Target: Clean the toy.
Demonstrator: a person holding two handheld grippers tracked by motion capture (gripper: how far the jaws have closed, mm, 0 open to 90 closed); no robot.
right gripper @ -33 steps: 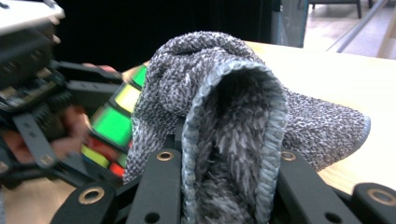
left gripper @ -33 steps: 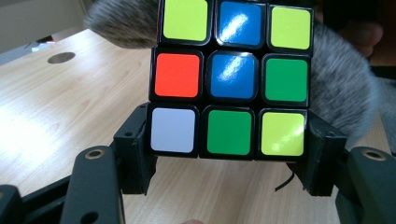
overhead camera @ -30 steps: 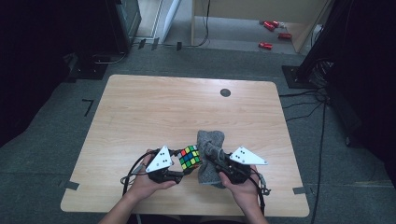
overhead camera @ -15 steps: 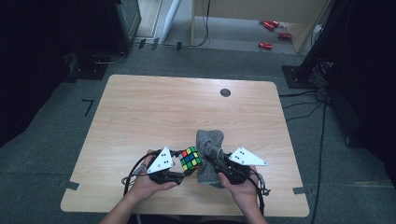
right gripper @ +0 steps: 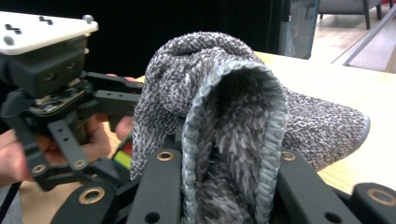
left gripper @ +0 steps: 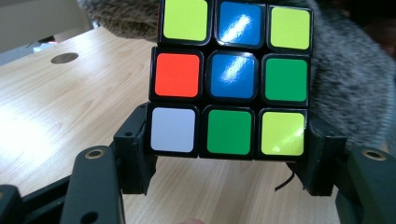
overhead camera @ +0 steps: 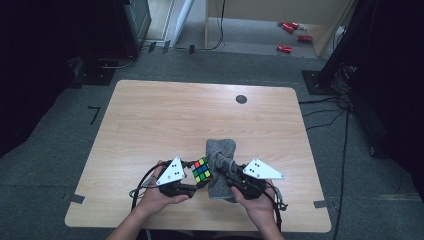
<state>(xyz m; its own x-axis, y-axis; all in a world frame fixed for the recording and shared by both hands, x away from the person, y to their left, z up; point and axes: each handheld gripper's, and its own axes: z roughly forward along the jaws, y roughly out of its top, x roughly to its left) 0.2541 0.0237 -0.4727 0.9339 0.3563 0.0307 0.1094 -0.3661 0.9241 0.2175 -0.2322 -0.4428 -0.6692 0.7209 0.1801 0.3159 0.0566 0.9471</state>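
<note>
1. Left gripper point(overhead camera: 192, 181), at the lower centre of the high view, is clamped on the puzzle cube point(overhead camera: 201, 170); in the left gripper view its two black jaws press the bottom row of the cube point(left gripper: 232, 77) from either side, and the cube sits up off the table point(overhead camera: 150, 120).
2. Right gripper point(overhead camera: 225, 167), just right of it in the high view, has its jaws closed on a fold of the grey cloth point(overhead camera: 221, 150). In the right gripper view the cloth point(right gripper: 224, 116) bunches up between the jaws in the middle of the frame, its far part lying on the wood.
3. Cube and cloth are touching or very nearly so; the grey pile shows right behind the cube in the left gripper view.
4. The step in hand looks like wiping the cube with the cloth, or wrapping it; I cannot tell which.
5. Next, I judge, the cloth should be brought over a cube face while the left gripper keeps its hold firm, since a grip on one row may let the cube twist.
</note>
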